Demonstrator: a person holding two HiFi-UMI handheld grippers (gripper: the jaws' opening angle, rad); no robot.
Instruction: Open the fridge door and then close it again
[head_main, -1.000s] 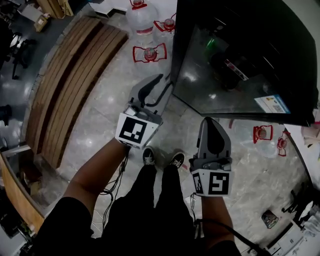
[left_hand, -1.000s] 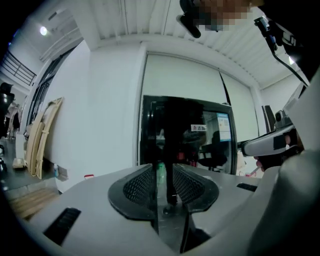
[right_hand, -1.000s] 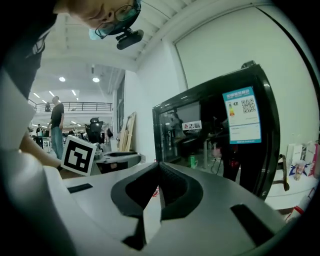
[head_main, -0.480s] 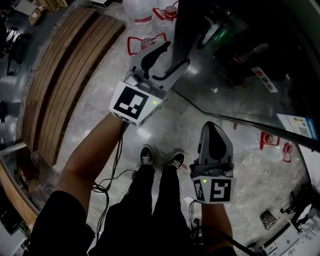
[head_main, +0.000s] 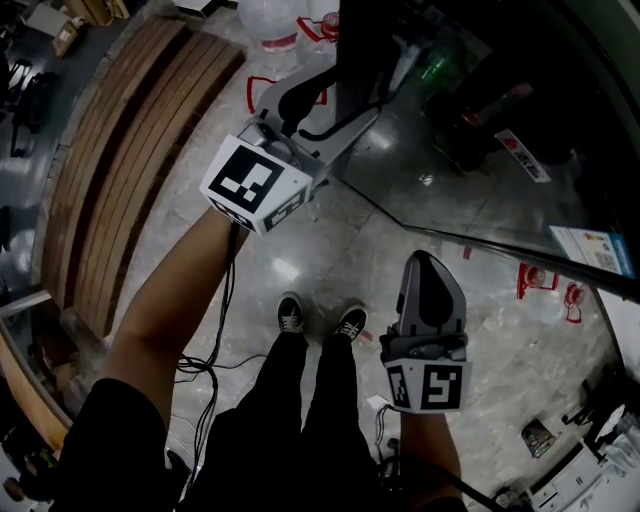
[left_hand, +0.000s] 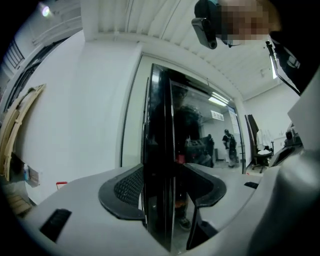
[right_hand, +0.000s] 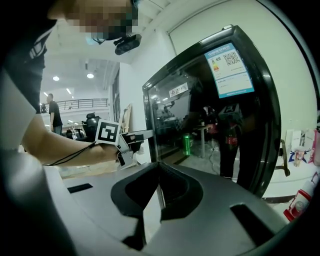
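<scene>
The fridge has a dark glass door (head_main: 480, 180) carrying a blue-and-white sticker (right_hand: 227, 70). My left gripper (head_main: 335, 100) reaches level to the door's left edge (left_hand: 160, 150). Its jaws have just been opening and now stand wide on either side of that edge, one pad (left_hand: 127, 187) on the outside and the other pad on the glass side. I see no pad pressing on the door. My right gripper (head_main: 430, 265) hangs lower, in front of the glass and apart from it, with its jaws together and nothing in them. In its own view my right gripper (right_hand: 159, 167) looks past its closed tips at the left hand.
Slatted wooden boards (head_main: 130, 140) lie on the floor at the left. Water jugs with red handles (head_main: 295, 35) stand beside the fridge's left side. More red-handled items (head_main: 535, 280) sit on the floor at the right. The person's shoes (head_main: 320, 318) and loose cables are below. A green can (right_hand: 187, 145) shows through the glass.
The left gripper moved forward to the fridge door's edge and its jaws spread apart around it. The right gripper sank a little and stayed shut.
</scene>
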